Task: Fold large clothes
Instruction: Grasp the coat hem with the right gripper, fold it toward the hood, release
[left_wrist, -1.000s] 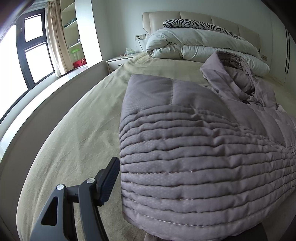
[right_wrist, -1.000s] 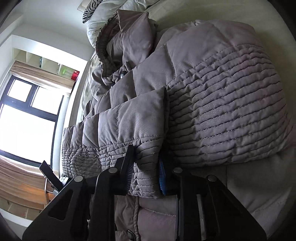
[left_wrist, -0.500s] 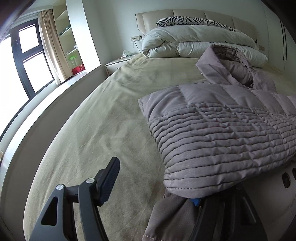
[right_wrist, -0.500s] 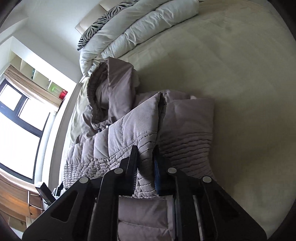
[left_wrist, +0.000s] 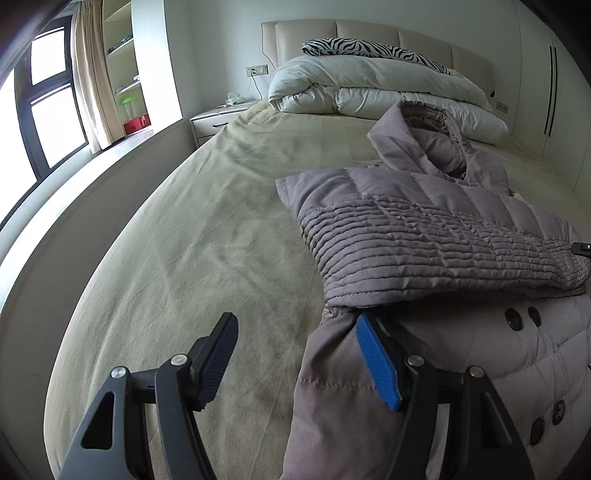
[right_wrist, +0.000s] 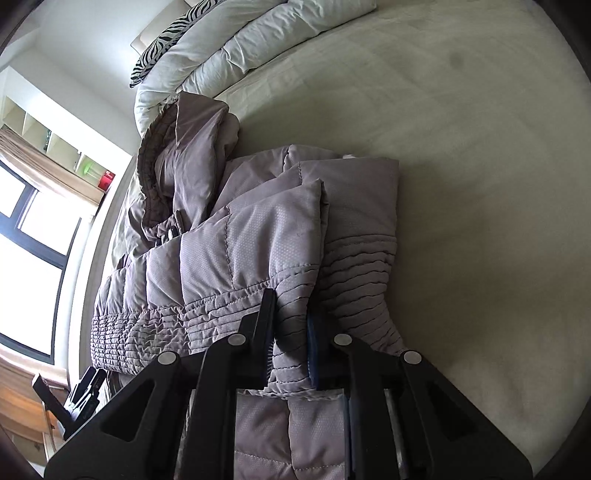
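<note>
A large mauve quilted coat lies partly folded on the bed, hood toward the headboard. My left gripper stands open at the coat's near left corner. A loose flap of fabric rests against its blue right pad, while the left pad is bare over the sheet. In the right wrist view my right gripper is shut on the ribbed hem edge of the coat, holding it raised over the folded layers. The left gripper shows small at the lower left there.
The beige bed sheet spreads wide to the left of the coat and beyond it. A rolled white duvet and zebra pillow sit at the headboard. A nightstand and low white ledge border the bed's left side.
The ribbed coat panel that filled the left wrist view has swung away to the right, uncovering the sheet and the left gripper's blue pad. The right gripper carried the pinched hem across the coat.
</note>
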